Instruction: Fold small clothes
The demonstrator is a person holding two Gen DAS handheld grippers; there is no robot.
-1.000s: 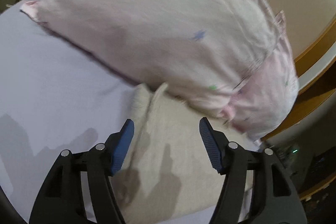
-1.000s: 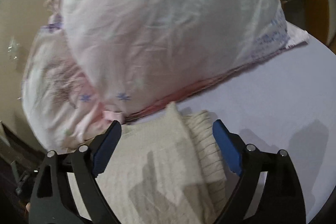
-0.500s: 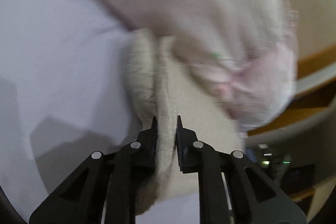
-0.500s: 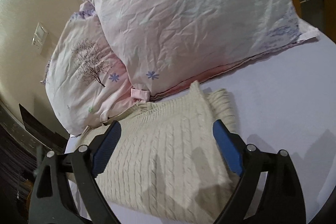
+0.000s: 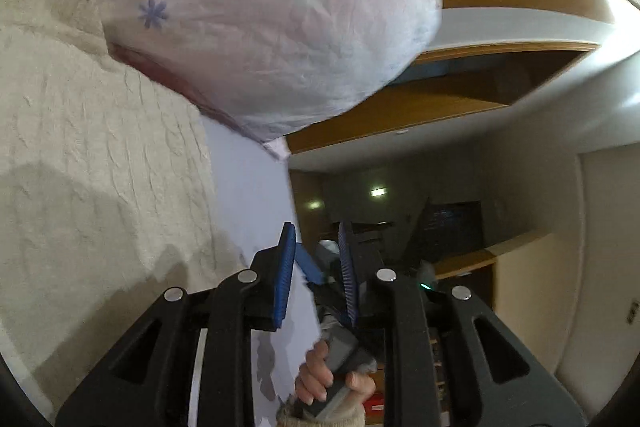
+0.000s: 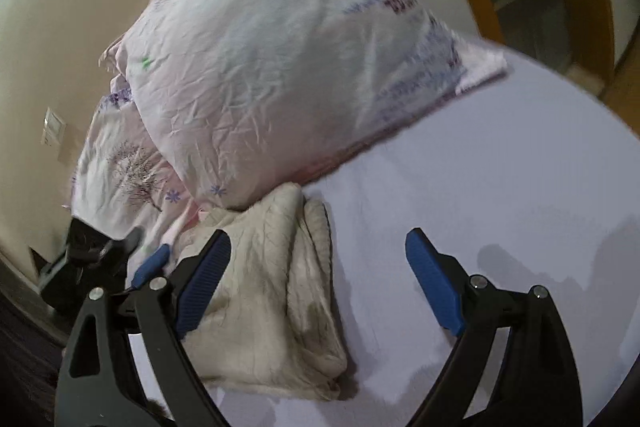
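sweater (image 6: 276, 291): cream cable knit, folded, lying on the lilac sheet (image 6: 500, 167), its far edge touching the pillow (image 6: 280, 67). pillow: pale pink, small flower print, leaning over a second pillow (image 6: 120, 179) at left. left gripper (image 5: 316, 267): jaws narrowly parted, nothing between them, past the sheet's edge. right gripper (image 6: 320, 283): jaws wide apart, empty, left pad over the sweater.
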